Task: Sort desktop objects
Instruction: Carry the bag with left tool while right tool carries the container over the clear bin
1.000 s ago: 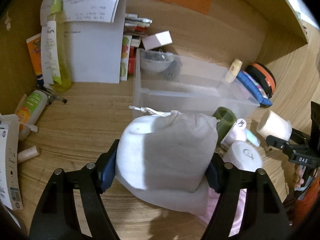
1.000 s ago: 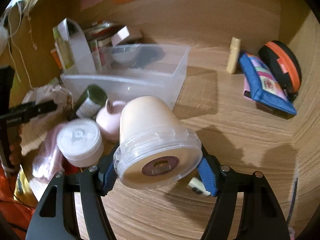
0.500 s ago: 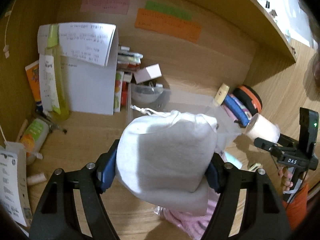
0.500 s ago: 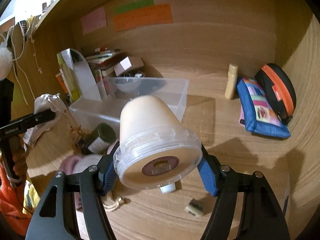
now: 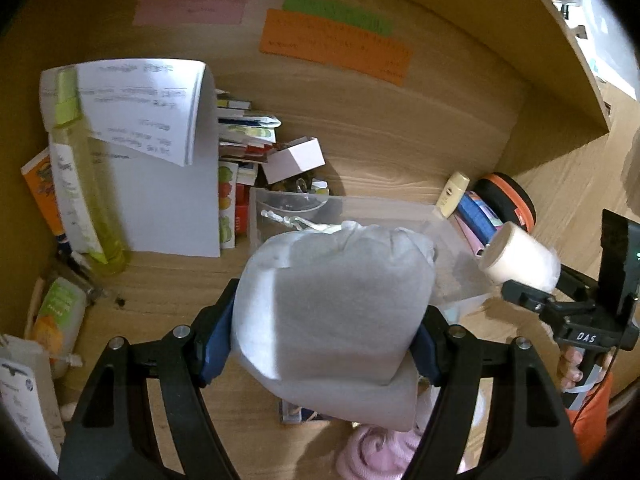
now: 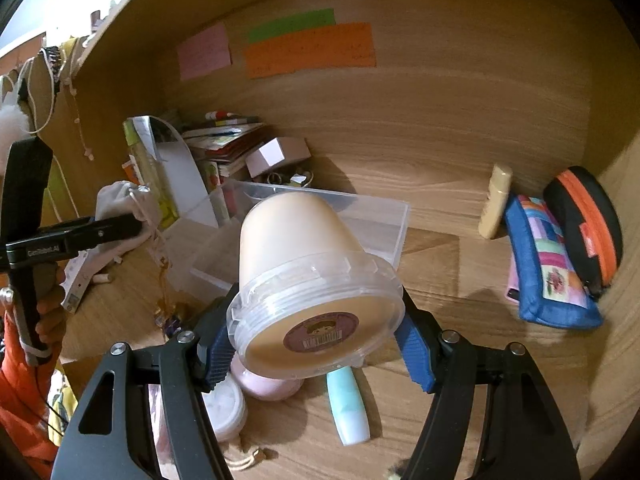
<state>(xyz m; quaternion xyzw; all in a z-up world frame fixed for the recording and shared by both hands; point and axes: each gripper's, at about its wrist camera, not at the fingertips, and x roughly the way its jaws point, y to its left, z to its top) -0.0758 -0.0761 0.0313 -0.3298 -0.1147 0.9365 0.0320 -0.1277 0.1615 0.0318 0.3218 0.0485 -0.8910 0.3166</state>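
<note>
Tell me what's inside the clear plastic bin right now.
At the far end of the clear plastic bin lies something rounded and transparent, too blurred to identify. The white drawstring pouch hides the near part.

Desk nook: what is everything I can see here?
drawstring pouch: 1, white, held in left gripper
lidded tub: 1, cream, held in right gripper
storage bin: 1, clear, desk centre
sticky notes: 3, pink, green, orange, back wall
spray bottle: 1, yellow-green, left, upright
paper sheets: white, propped beside the bottle
small box: 1, white, behind bin
zip pouch: 1, blue patchwork, right
round case: 1, black and orange, far right
tube: 1, pale teal, lying in front
left gripper: black, blue pads
right gripper: black, blue pads
</note>
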